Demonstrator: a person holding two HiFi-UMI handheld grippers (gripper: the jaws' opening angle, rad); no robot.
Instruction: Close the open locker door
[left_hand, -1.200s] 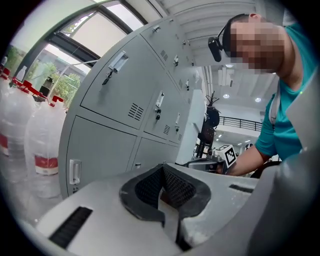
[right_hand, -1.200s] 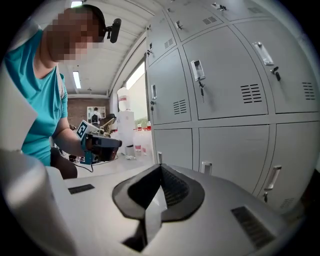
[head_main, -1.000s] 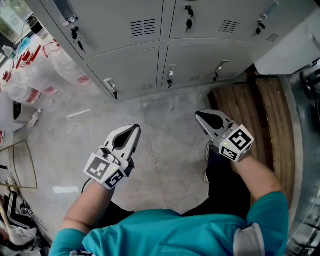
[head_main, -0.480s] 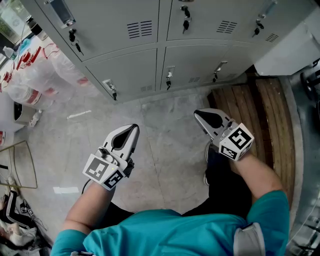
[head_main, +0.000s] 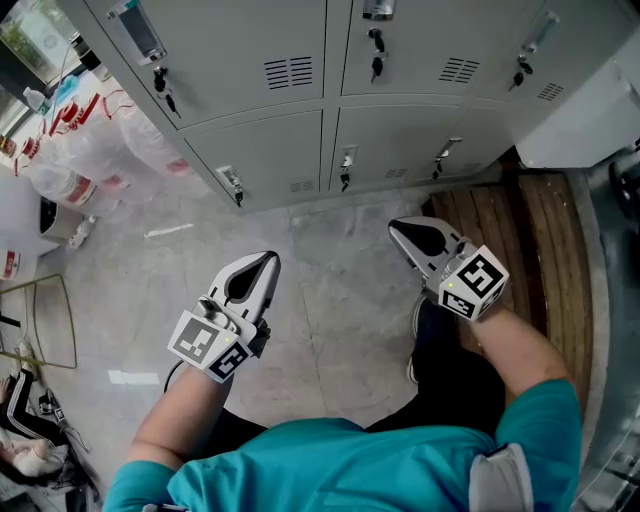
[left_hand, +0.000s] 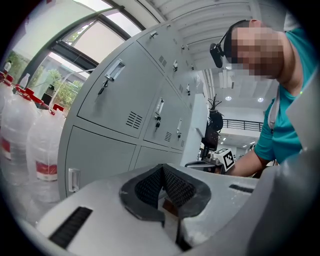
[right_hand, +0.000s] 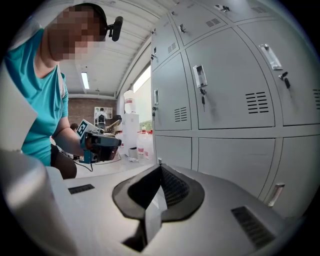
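A bank of grey lockers (head_main: 270, 150) fills the top of the head view, and every door that shows sits flush, with keys hanging in several locks. My left gripper (head_main: 271, 257) hovers over the floor a short way in front of the lower row, shut and holding nothing. My right gripper (head_main: 393, 226) is held level with it on the right, also shut and empty. In the left gripper view the lockers (left_hand: 110, 115) stand ahead of the joined tips (left_hand: 161, 166). In the right gripper view the lockers (right_hand: 235, 100) rise at the right beyond the joined tips (right_hand: 160, 164).
Large clear water bottles (head_main: 90, 140) with red labels crowd the floor left of the lockers. A slatted wooden platform (head_main: 530, 240) lies at the right under a white cabinet (head_main: 590, 110). A thin white stick (head_main: 165, 230) and a wire frame (head_main: 40, 320) lie on the grey floor.
Both grippers stay where they were. Only the head view has shifted a little, so the lockers sit slightly lower in the picture.
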